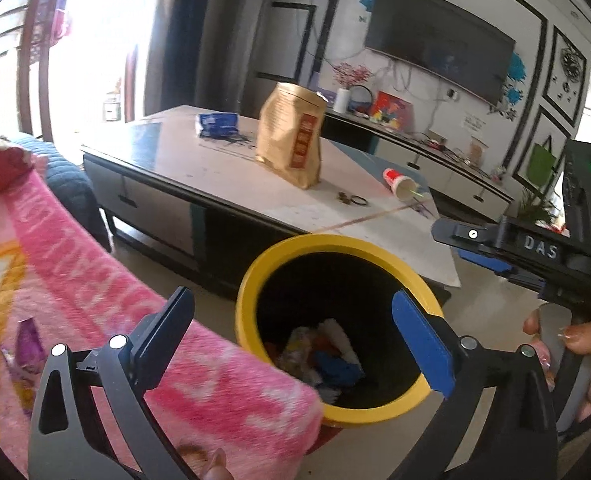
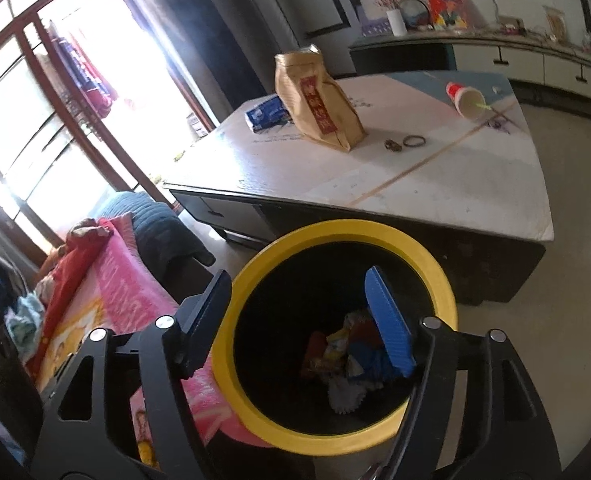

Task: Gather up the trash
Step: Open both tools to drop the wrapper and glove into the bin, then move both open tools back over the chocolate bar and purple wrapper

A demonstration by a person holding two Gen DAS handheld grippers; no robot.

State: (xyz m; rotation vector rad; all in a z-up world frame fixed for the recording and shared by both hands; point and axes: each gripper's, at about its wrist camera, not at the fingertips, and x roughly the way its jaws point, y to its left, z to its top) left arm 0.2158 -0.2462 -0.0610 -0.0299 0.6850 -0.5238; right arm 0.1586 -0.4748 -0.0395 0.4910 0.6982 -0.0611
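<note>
A yellow-rimmed black bin (image 1: 255,272) (image 2: 447,280) stands on the floor between the sofa and the coffee table, with several crumpled wrappers (image 1: 323,356) (image 2: 347,356) at its bottom. My left gripper (image 1: 295,328) hangs over the bin, jaws wide open and empty. My right gripper (image 2: 299,316) is also above the bin's mouth, open with nothing between its fingers; its body (image 1: 535,248) shows at the right of the left wrist view. On the table lie a brown paper bag (image 1: 291,136) (image 2: 319,100), a blue packet (image 1: 217,124) (image 2: 267,114) and a tipped red-and-white cup (image 1: 399,182) (image 2: 467,98).
The low coffee table (image 1: 223,184) (image 2: 435,184) stands just behind the bin. A pink blanket (image 1: 95,280) (image 2: 111,292) covers the sofa at the left, touching the bin's side. A TV cabinet (image 1: 435,160) (image 2: 535,60) lines the far wall. A hair tie (image 2: 414,141) lies on the table.
</note>
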